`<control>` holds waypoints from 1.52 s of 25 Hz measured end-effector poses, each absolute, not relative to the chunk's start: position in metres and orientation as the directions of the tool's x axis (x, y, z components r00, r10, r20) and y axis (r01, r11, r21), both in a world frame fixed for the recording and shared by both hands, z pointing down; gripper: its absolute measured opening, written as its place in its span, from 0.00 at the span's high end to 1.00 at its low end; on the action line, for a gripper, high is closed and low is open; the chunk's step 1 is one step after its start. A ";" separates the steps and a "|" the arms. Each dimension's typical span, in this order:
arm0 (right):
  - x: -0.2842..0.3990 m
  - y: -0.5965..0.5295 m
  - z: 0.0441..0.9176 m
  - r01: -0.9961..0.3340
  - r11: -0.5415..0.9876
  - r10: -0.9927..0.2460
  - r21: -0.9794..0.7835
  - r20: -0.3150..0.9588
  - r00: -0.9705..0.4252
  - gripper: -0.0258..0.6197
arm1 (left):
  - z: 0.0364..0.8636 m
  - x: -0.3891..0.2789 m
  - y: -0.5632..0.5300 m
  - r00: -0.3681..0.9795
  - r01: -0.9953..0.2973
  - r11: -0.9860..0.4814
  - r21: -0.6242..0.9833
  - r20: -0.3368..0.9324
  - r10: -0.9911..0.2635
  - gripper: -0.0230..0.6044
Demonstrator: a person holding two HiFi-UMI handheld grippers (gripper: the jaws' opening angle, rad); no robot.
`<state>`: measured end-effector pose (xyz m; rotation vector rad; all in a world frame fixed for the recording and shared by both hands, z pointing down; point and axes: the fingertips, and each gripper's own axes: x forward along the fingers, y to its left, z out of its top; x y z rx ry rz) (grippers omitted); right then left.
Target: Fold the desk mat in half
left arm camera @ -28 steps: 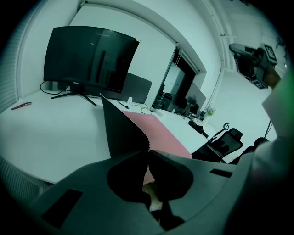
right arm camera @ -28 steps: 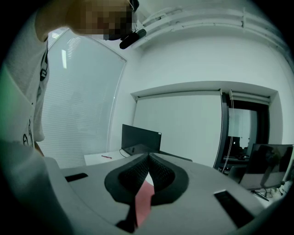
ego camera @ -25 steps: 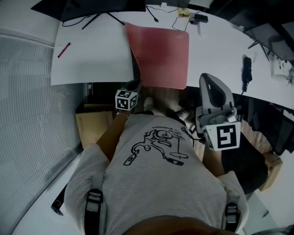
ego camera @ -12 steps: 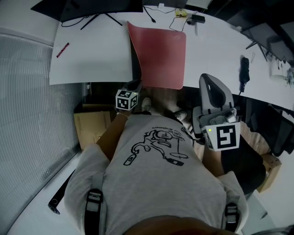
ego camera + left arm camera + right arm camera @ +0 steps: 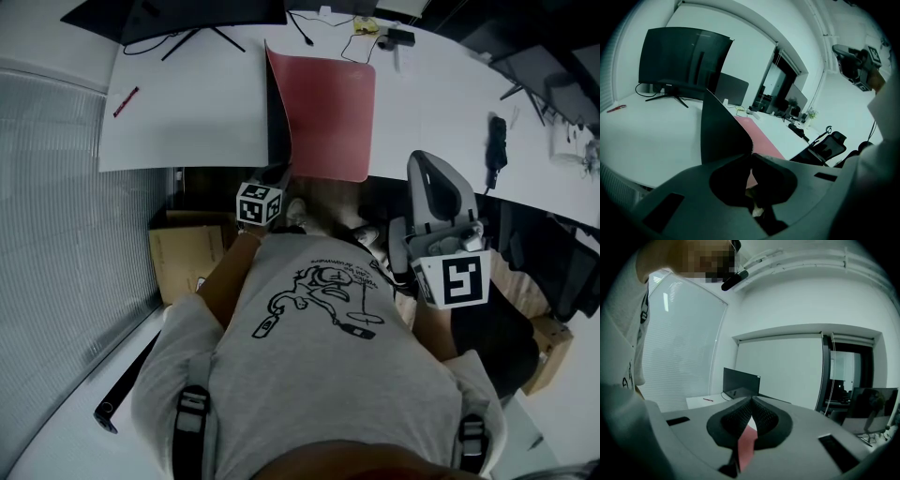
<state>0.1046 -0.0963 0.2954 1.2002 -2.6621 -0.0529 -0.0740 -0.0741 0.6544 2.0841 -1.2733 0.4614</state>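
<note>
Clamping the desk mat (image 5: 328,103), the left gripper (image 5: 751,153) holds its edge up for folding; the right gripper (image 5: 751,403) seemingly pinches it too.

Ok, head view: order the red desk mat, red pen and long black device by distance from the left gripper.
1. Red rectangular desk mat, clamped at its near corner, straight ahead.
2. Red pen, out left.
3. Long black device, far right.

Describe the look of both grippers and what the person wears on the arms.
The left gripper and right gripper are grey moulded plastic. The left cube and right cube are white with black square markers. The person wears a grey short-sleeved T-shirt with a black print.
</note>
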 end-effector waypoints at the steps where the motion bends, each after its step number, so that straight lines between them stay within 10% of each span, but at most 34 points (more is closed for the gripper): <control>1: 0.107 -0.097 0.295 -0.736 0.666 -0.743 0.123 0.185 -0.643 0.95 | 0.654 -0.072 -0.074 0.468 -0.883 -0.323 0.340 0.592 -0.656 0.91; 38: 0.185 -0.117 0.297 -0.760 0.638 -0.767 0.123 0.181 -0.615 0.95 | 0.666 0.018 -0.086 0.537 -0.840 -0.419 0.345 0.639 -0.550 0.91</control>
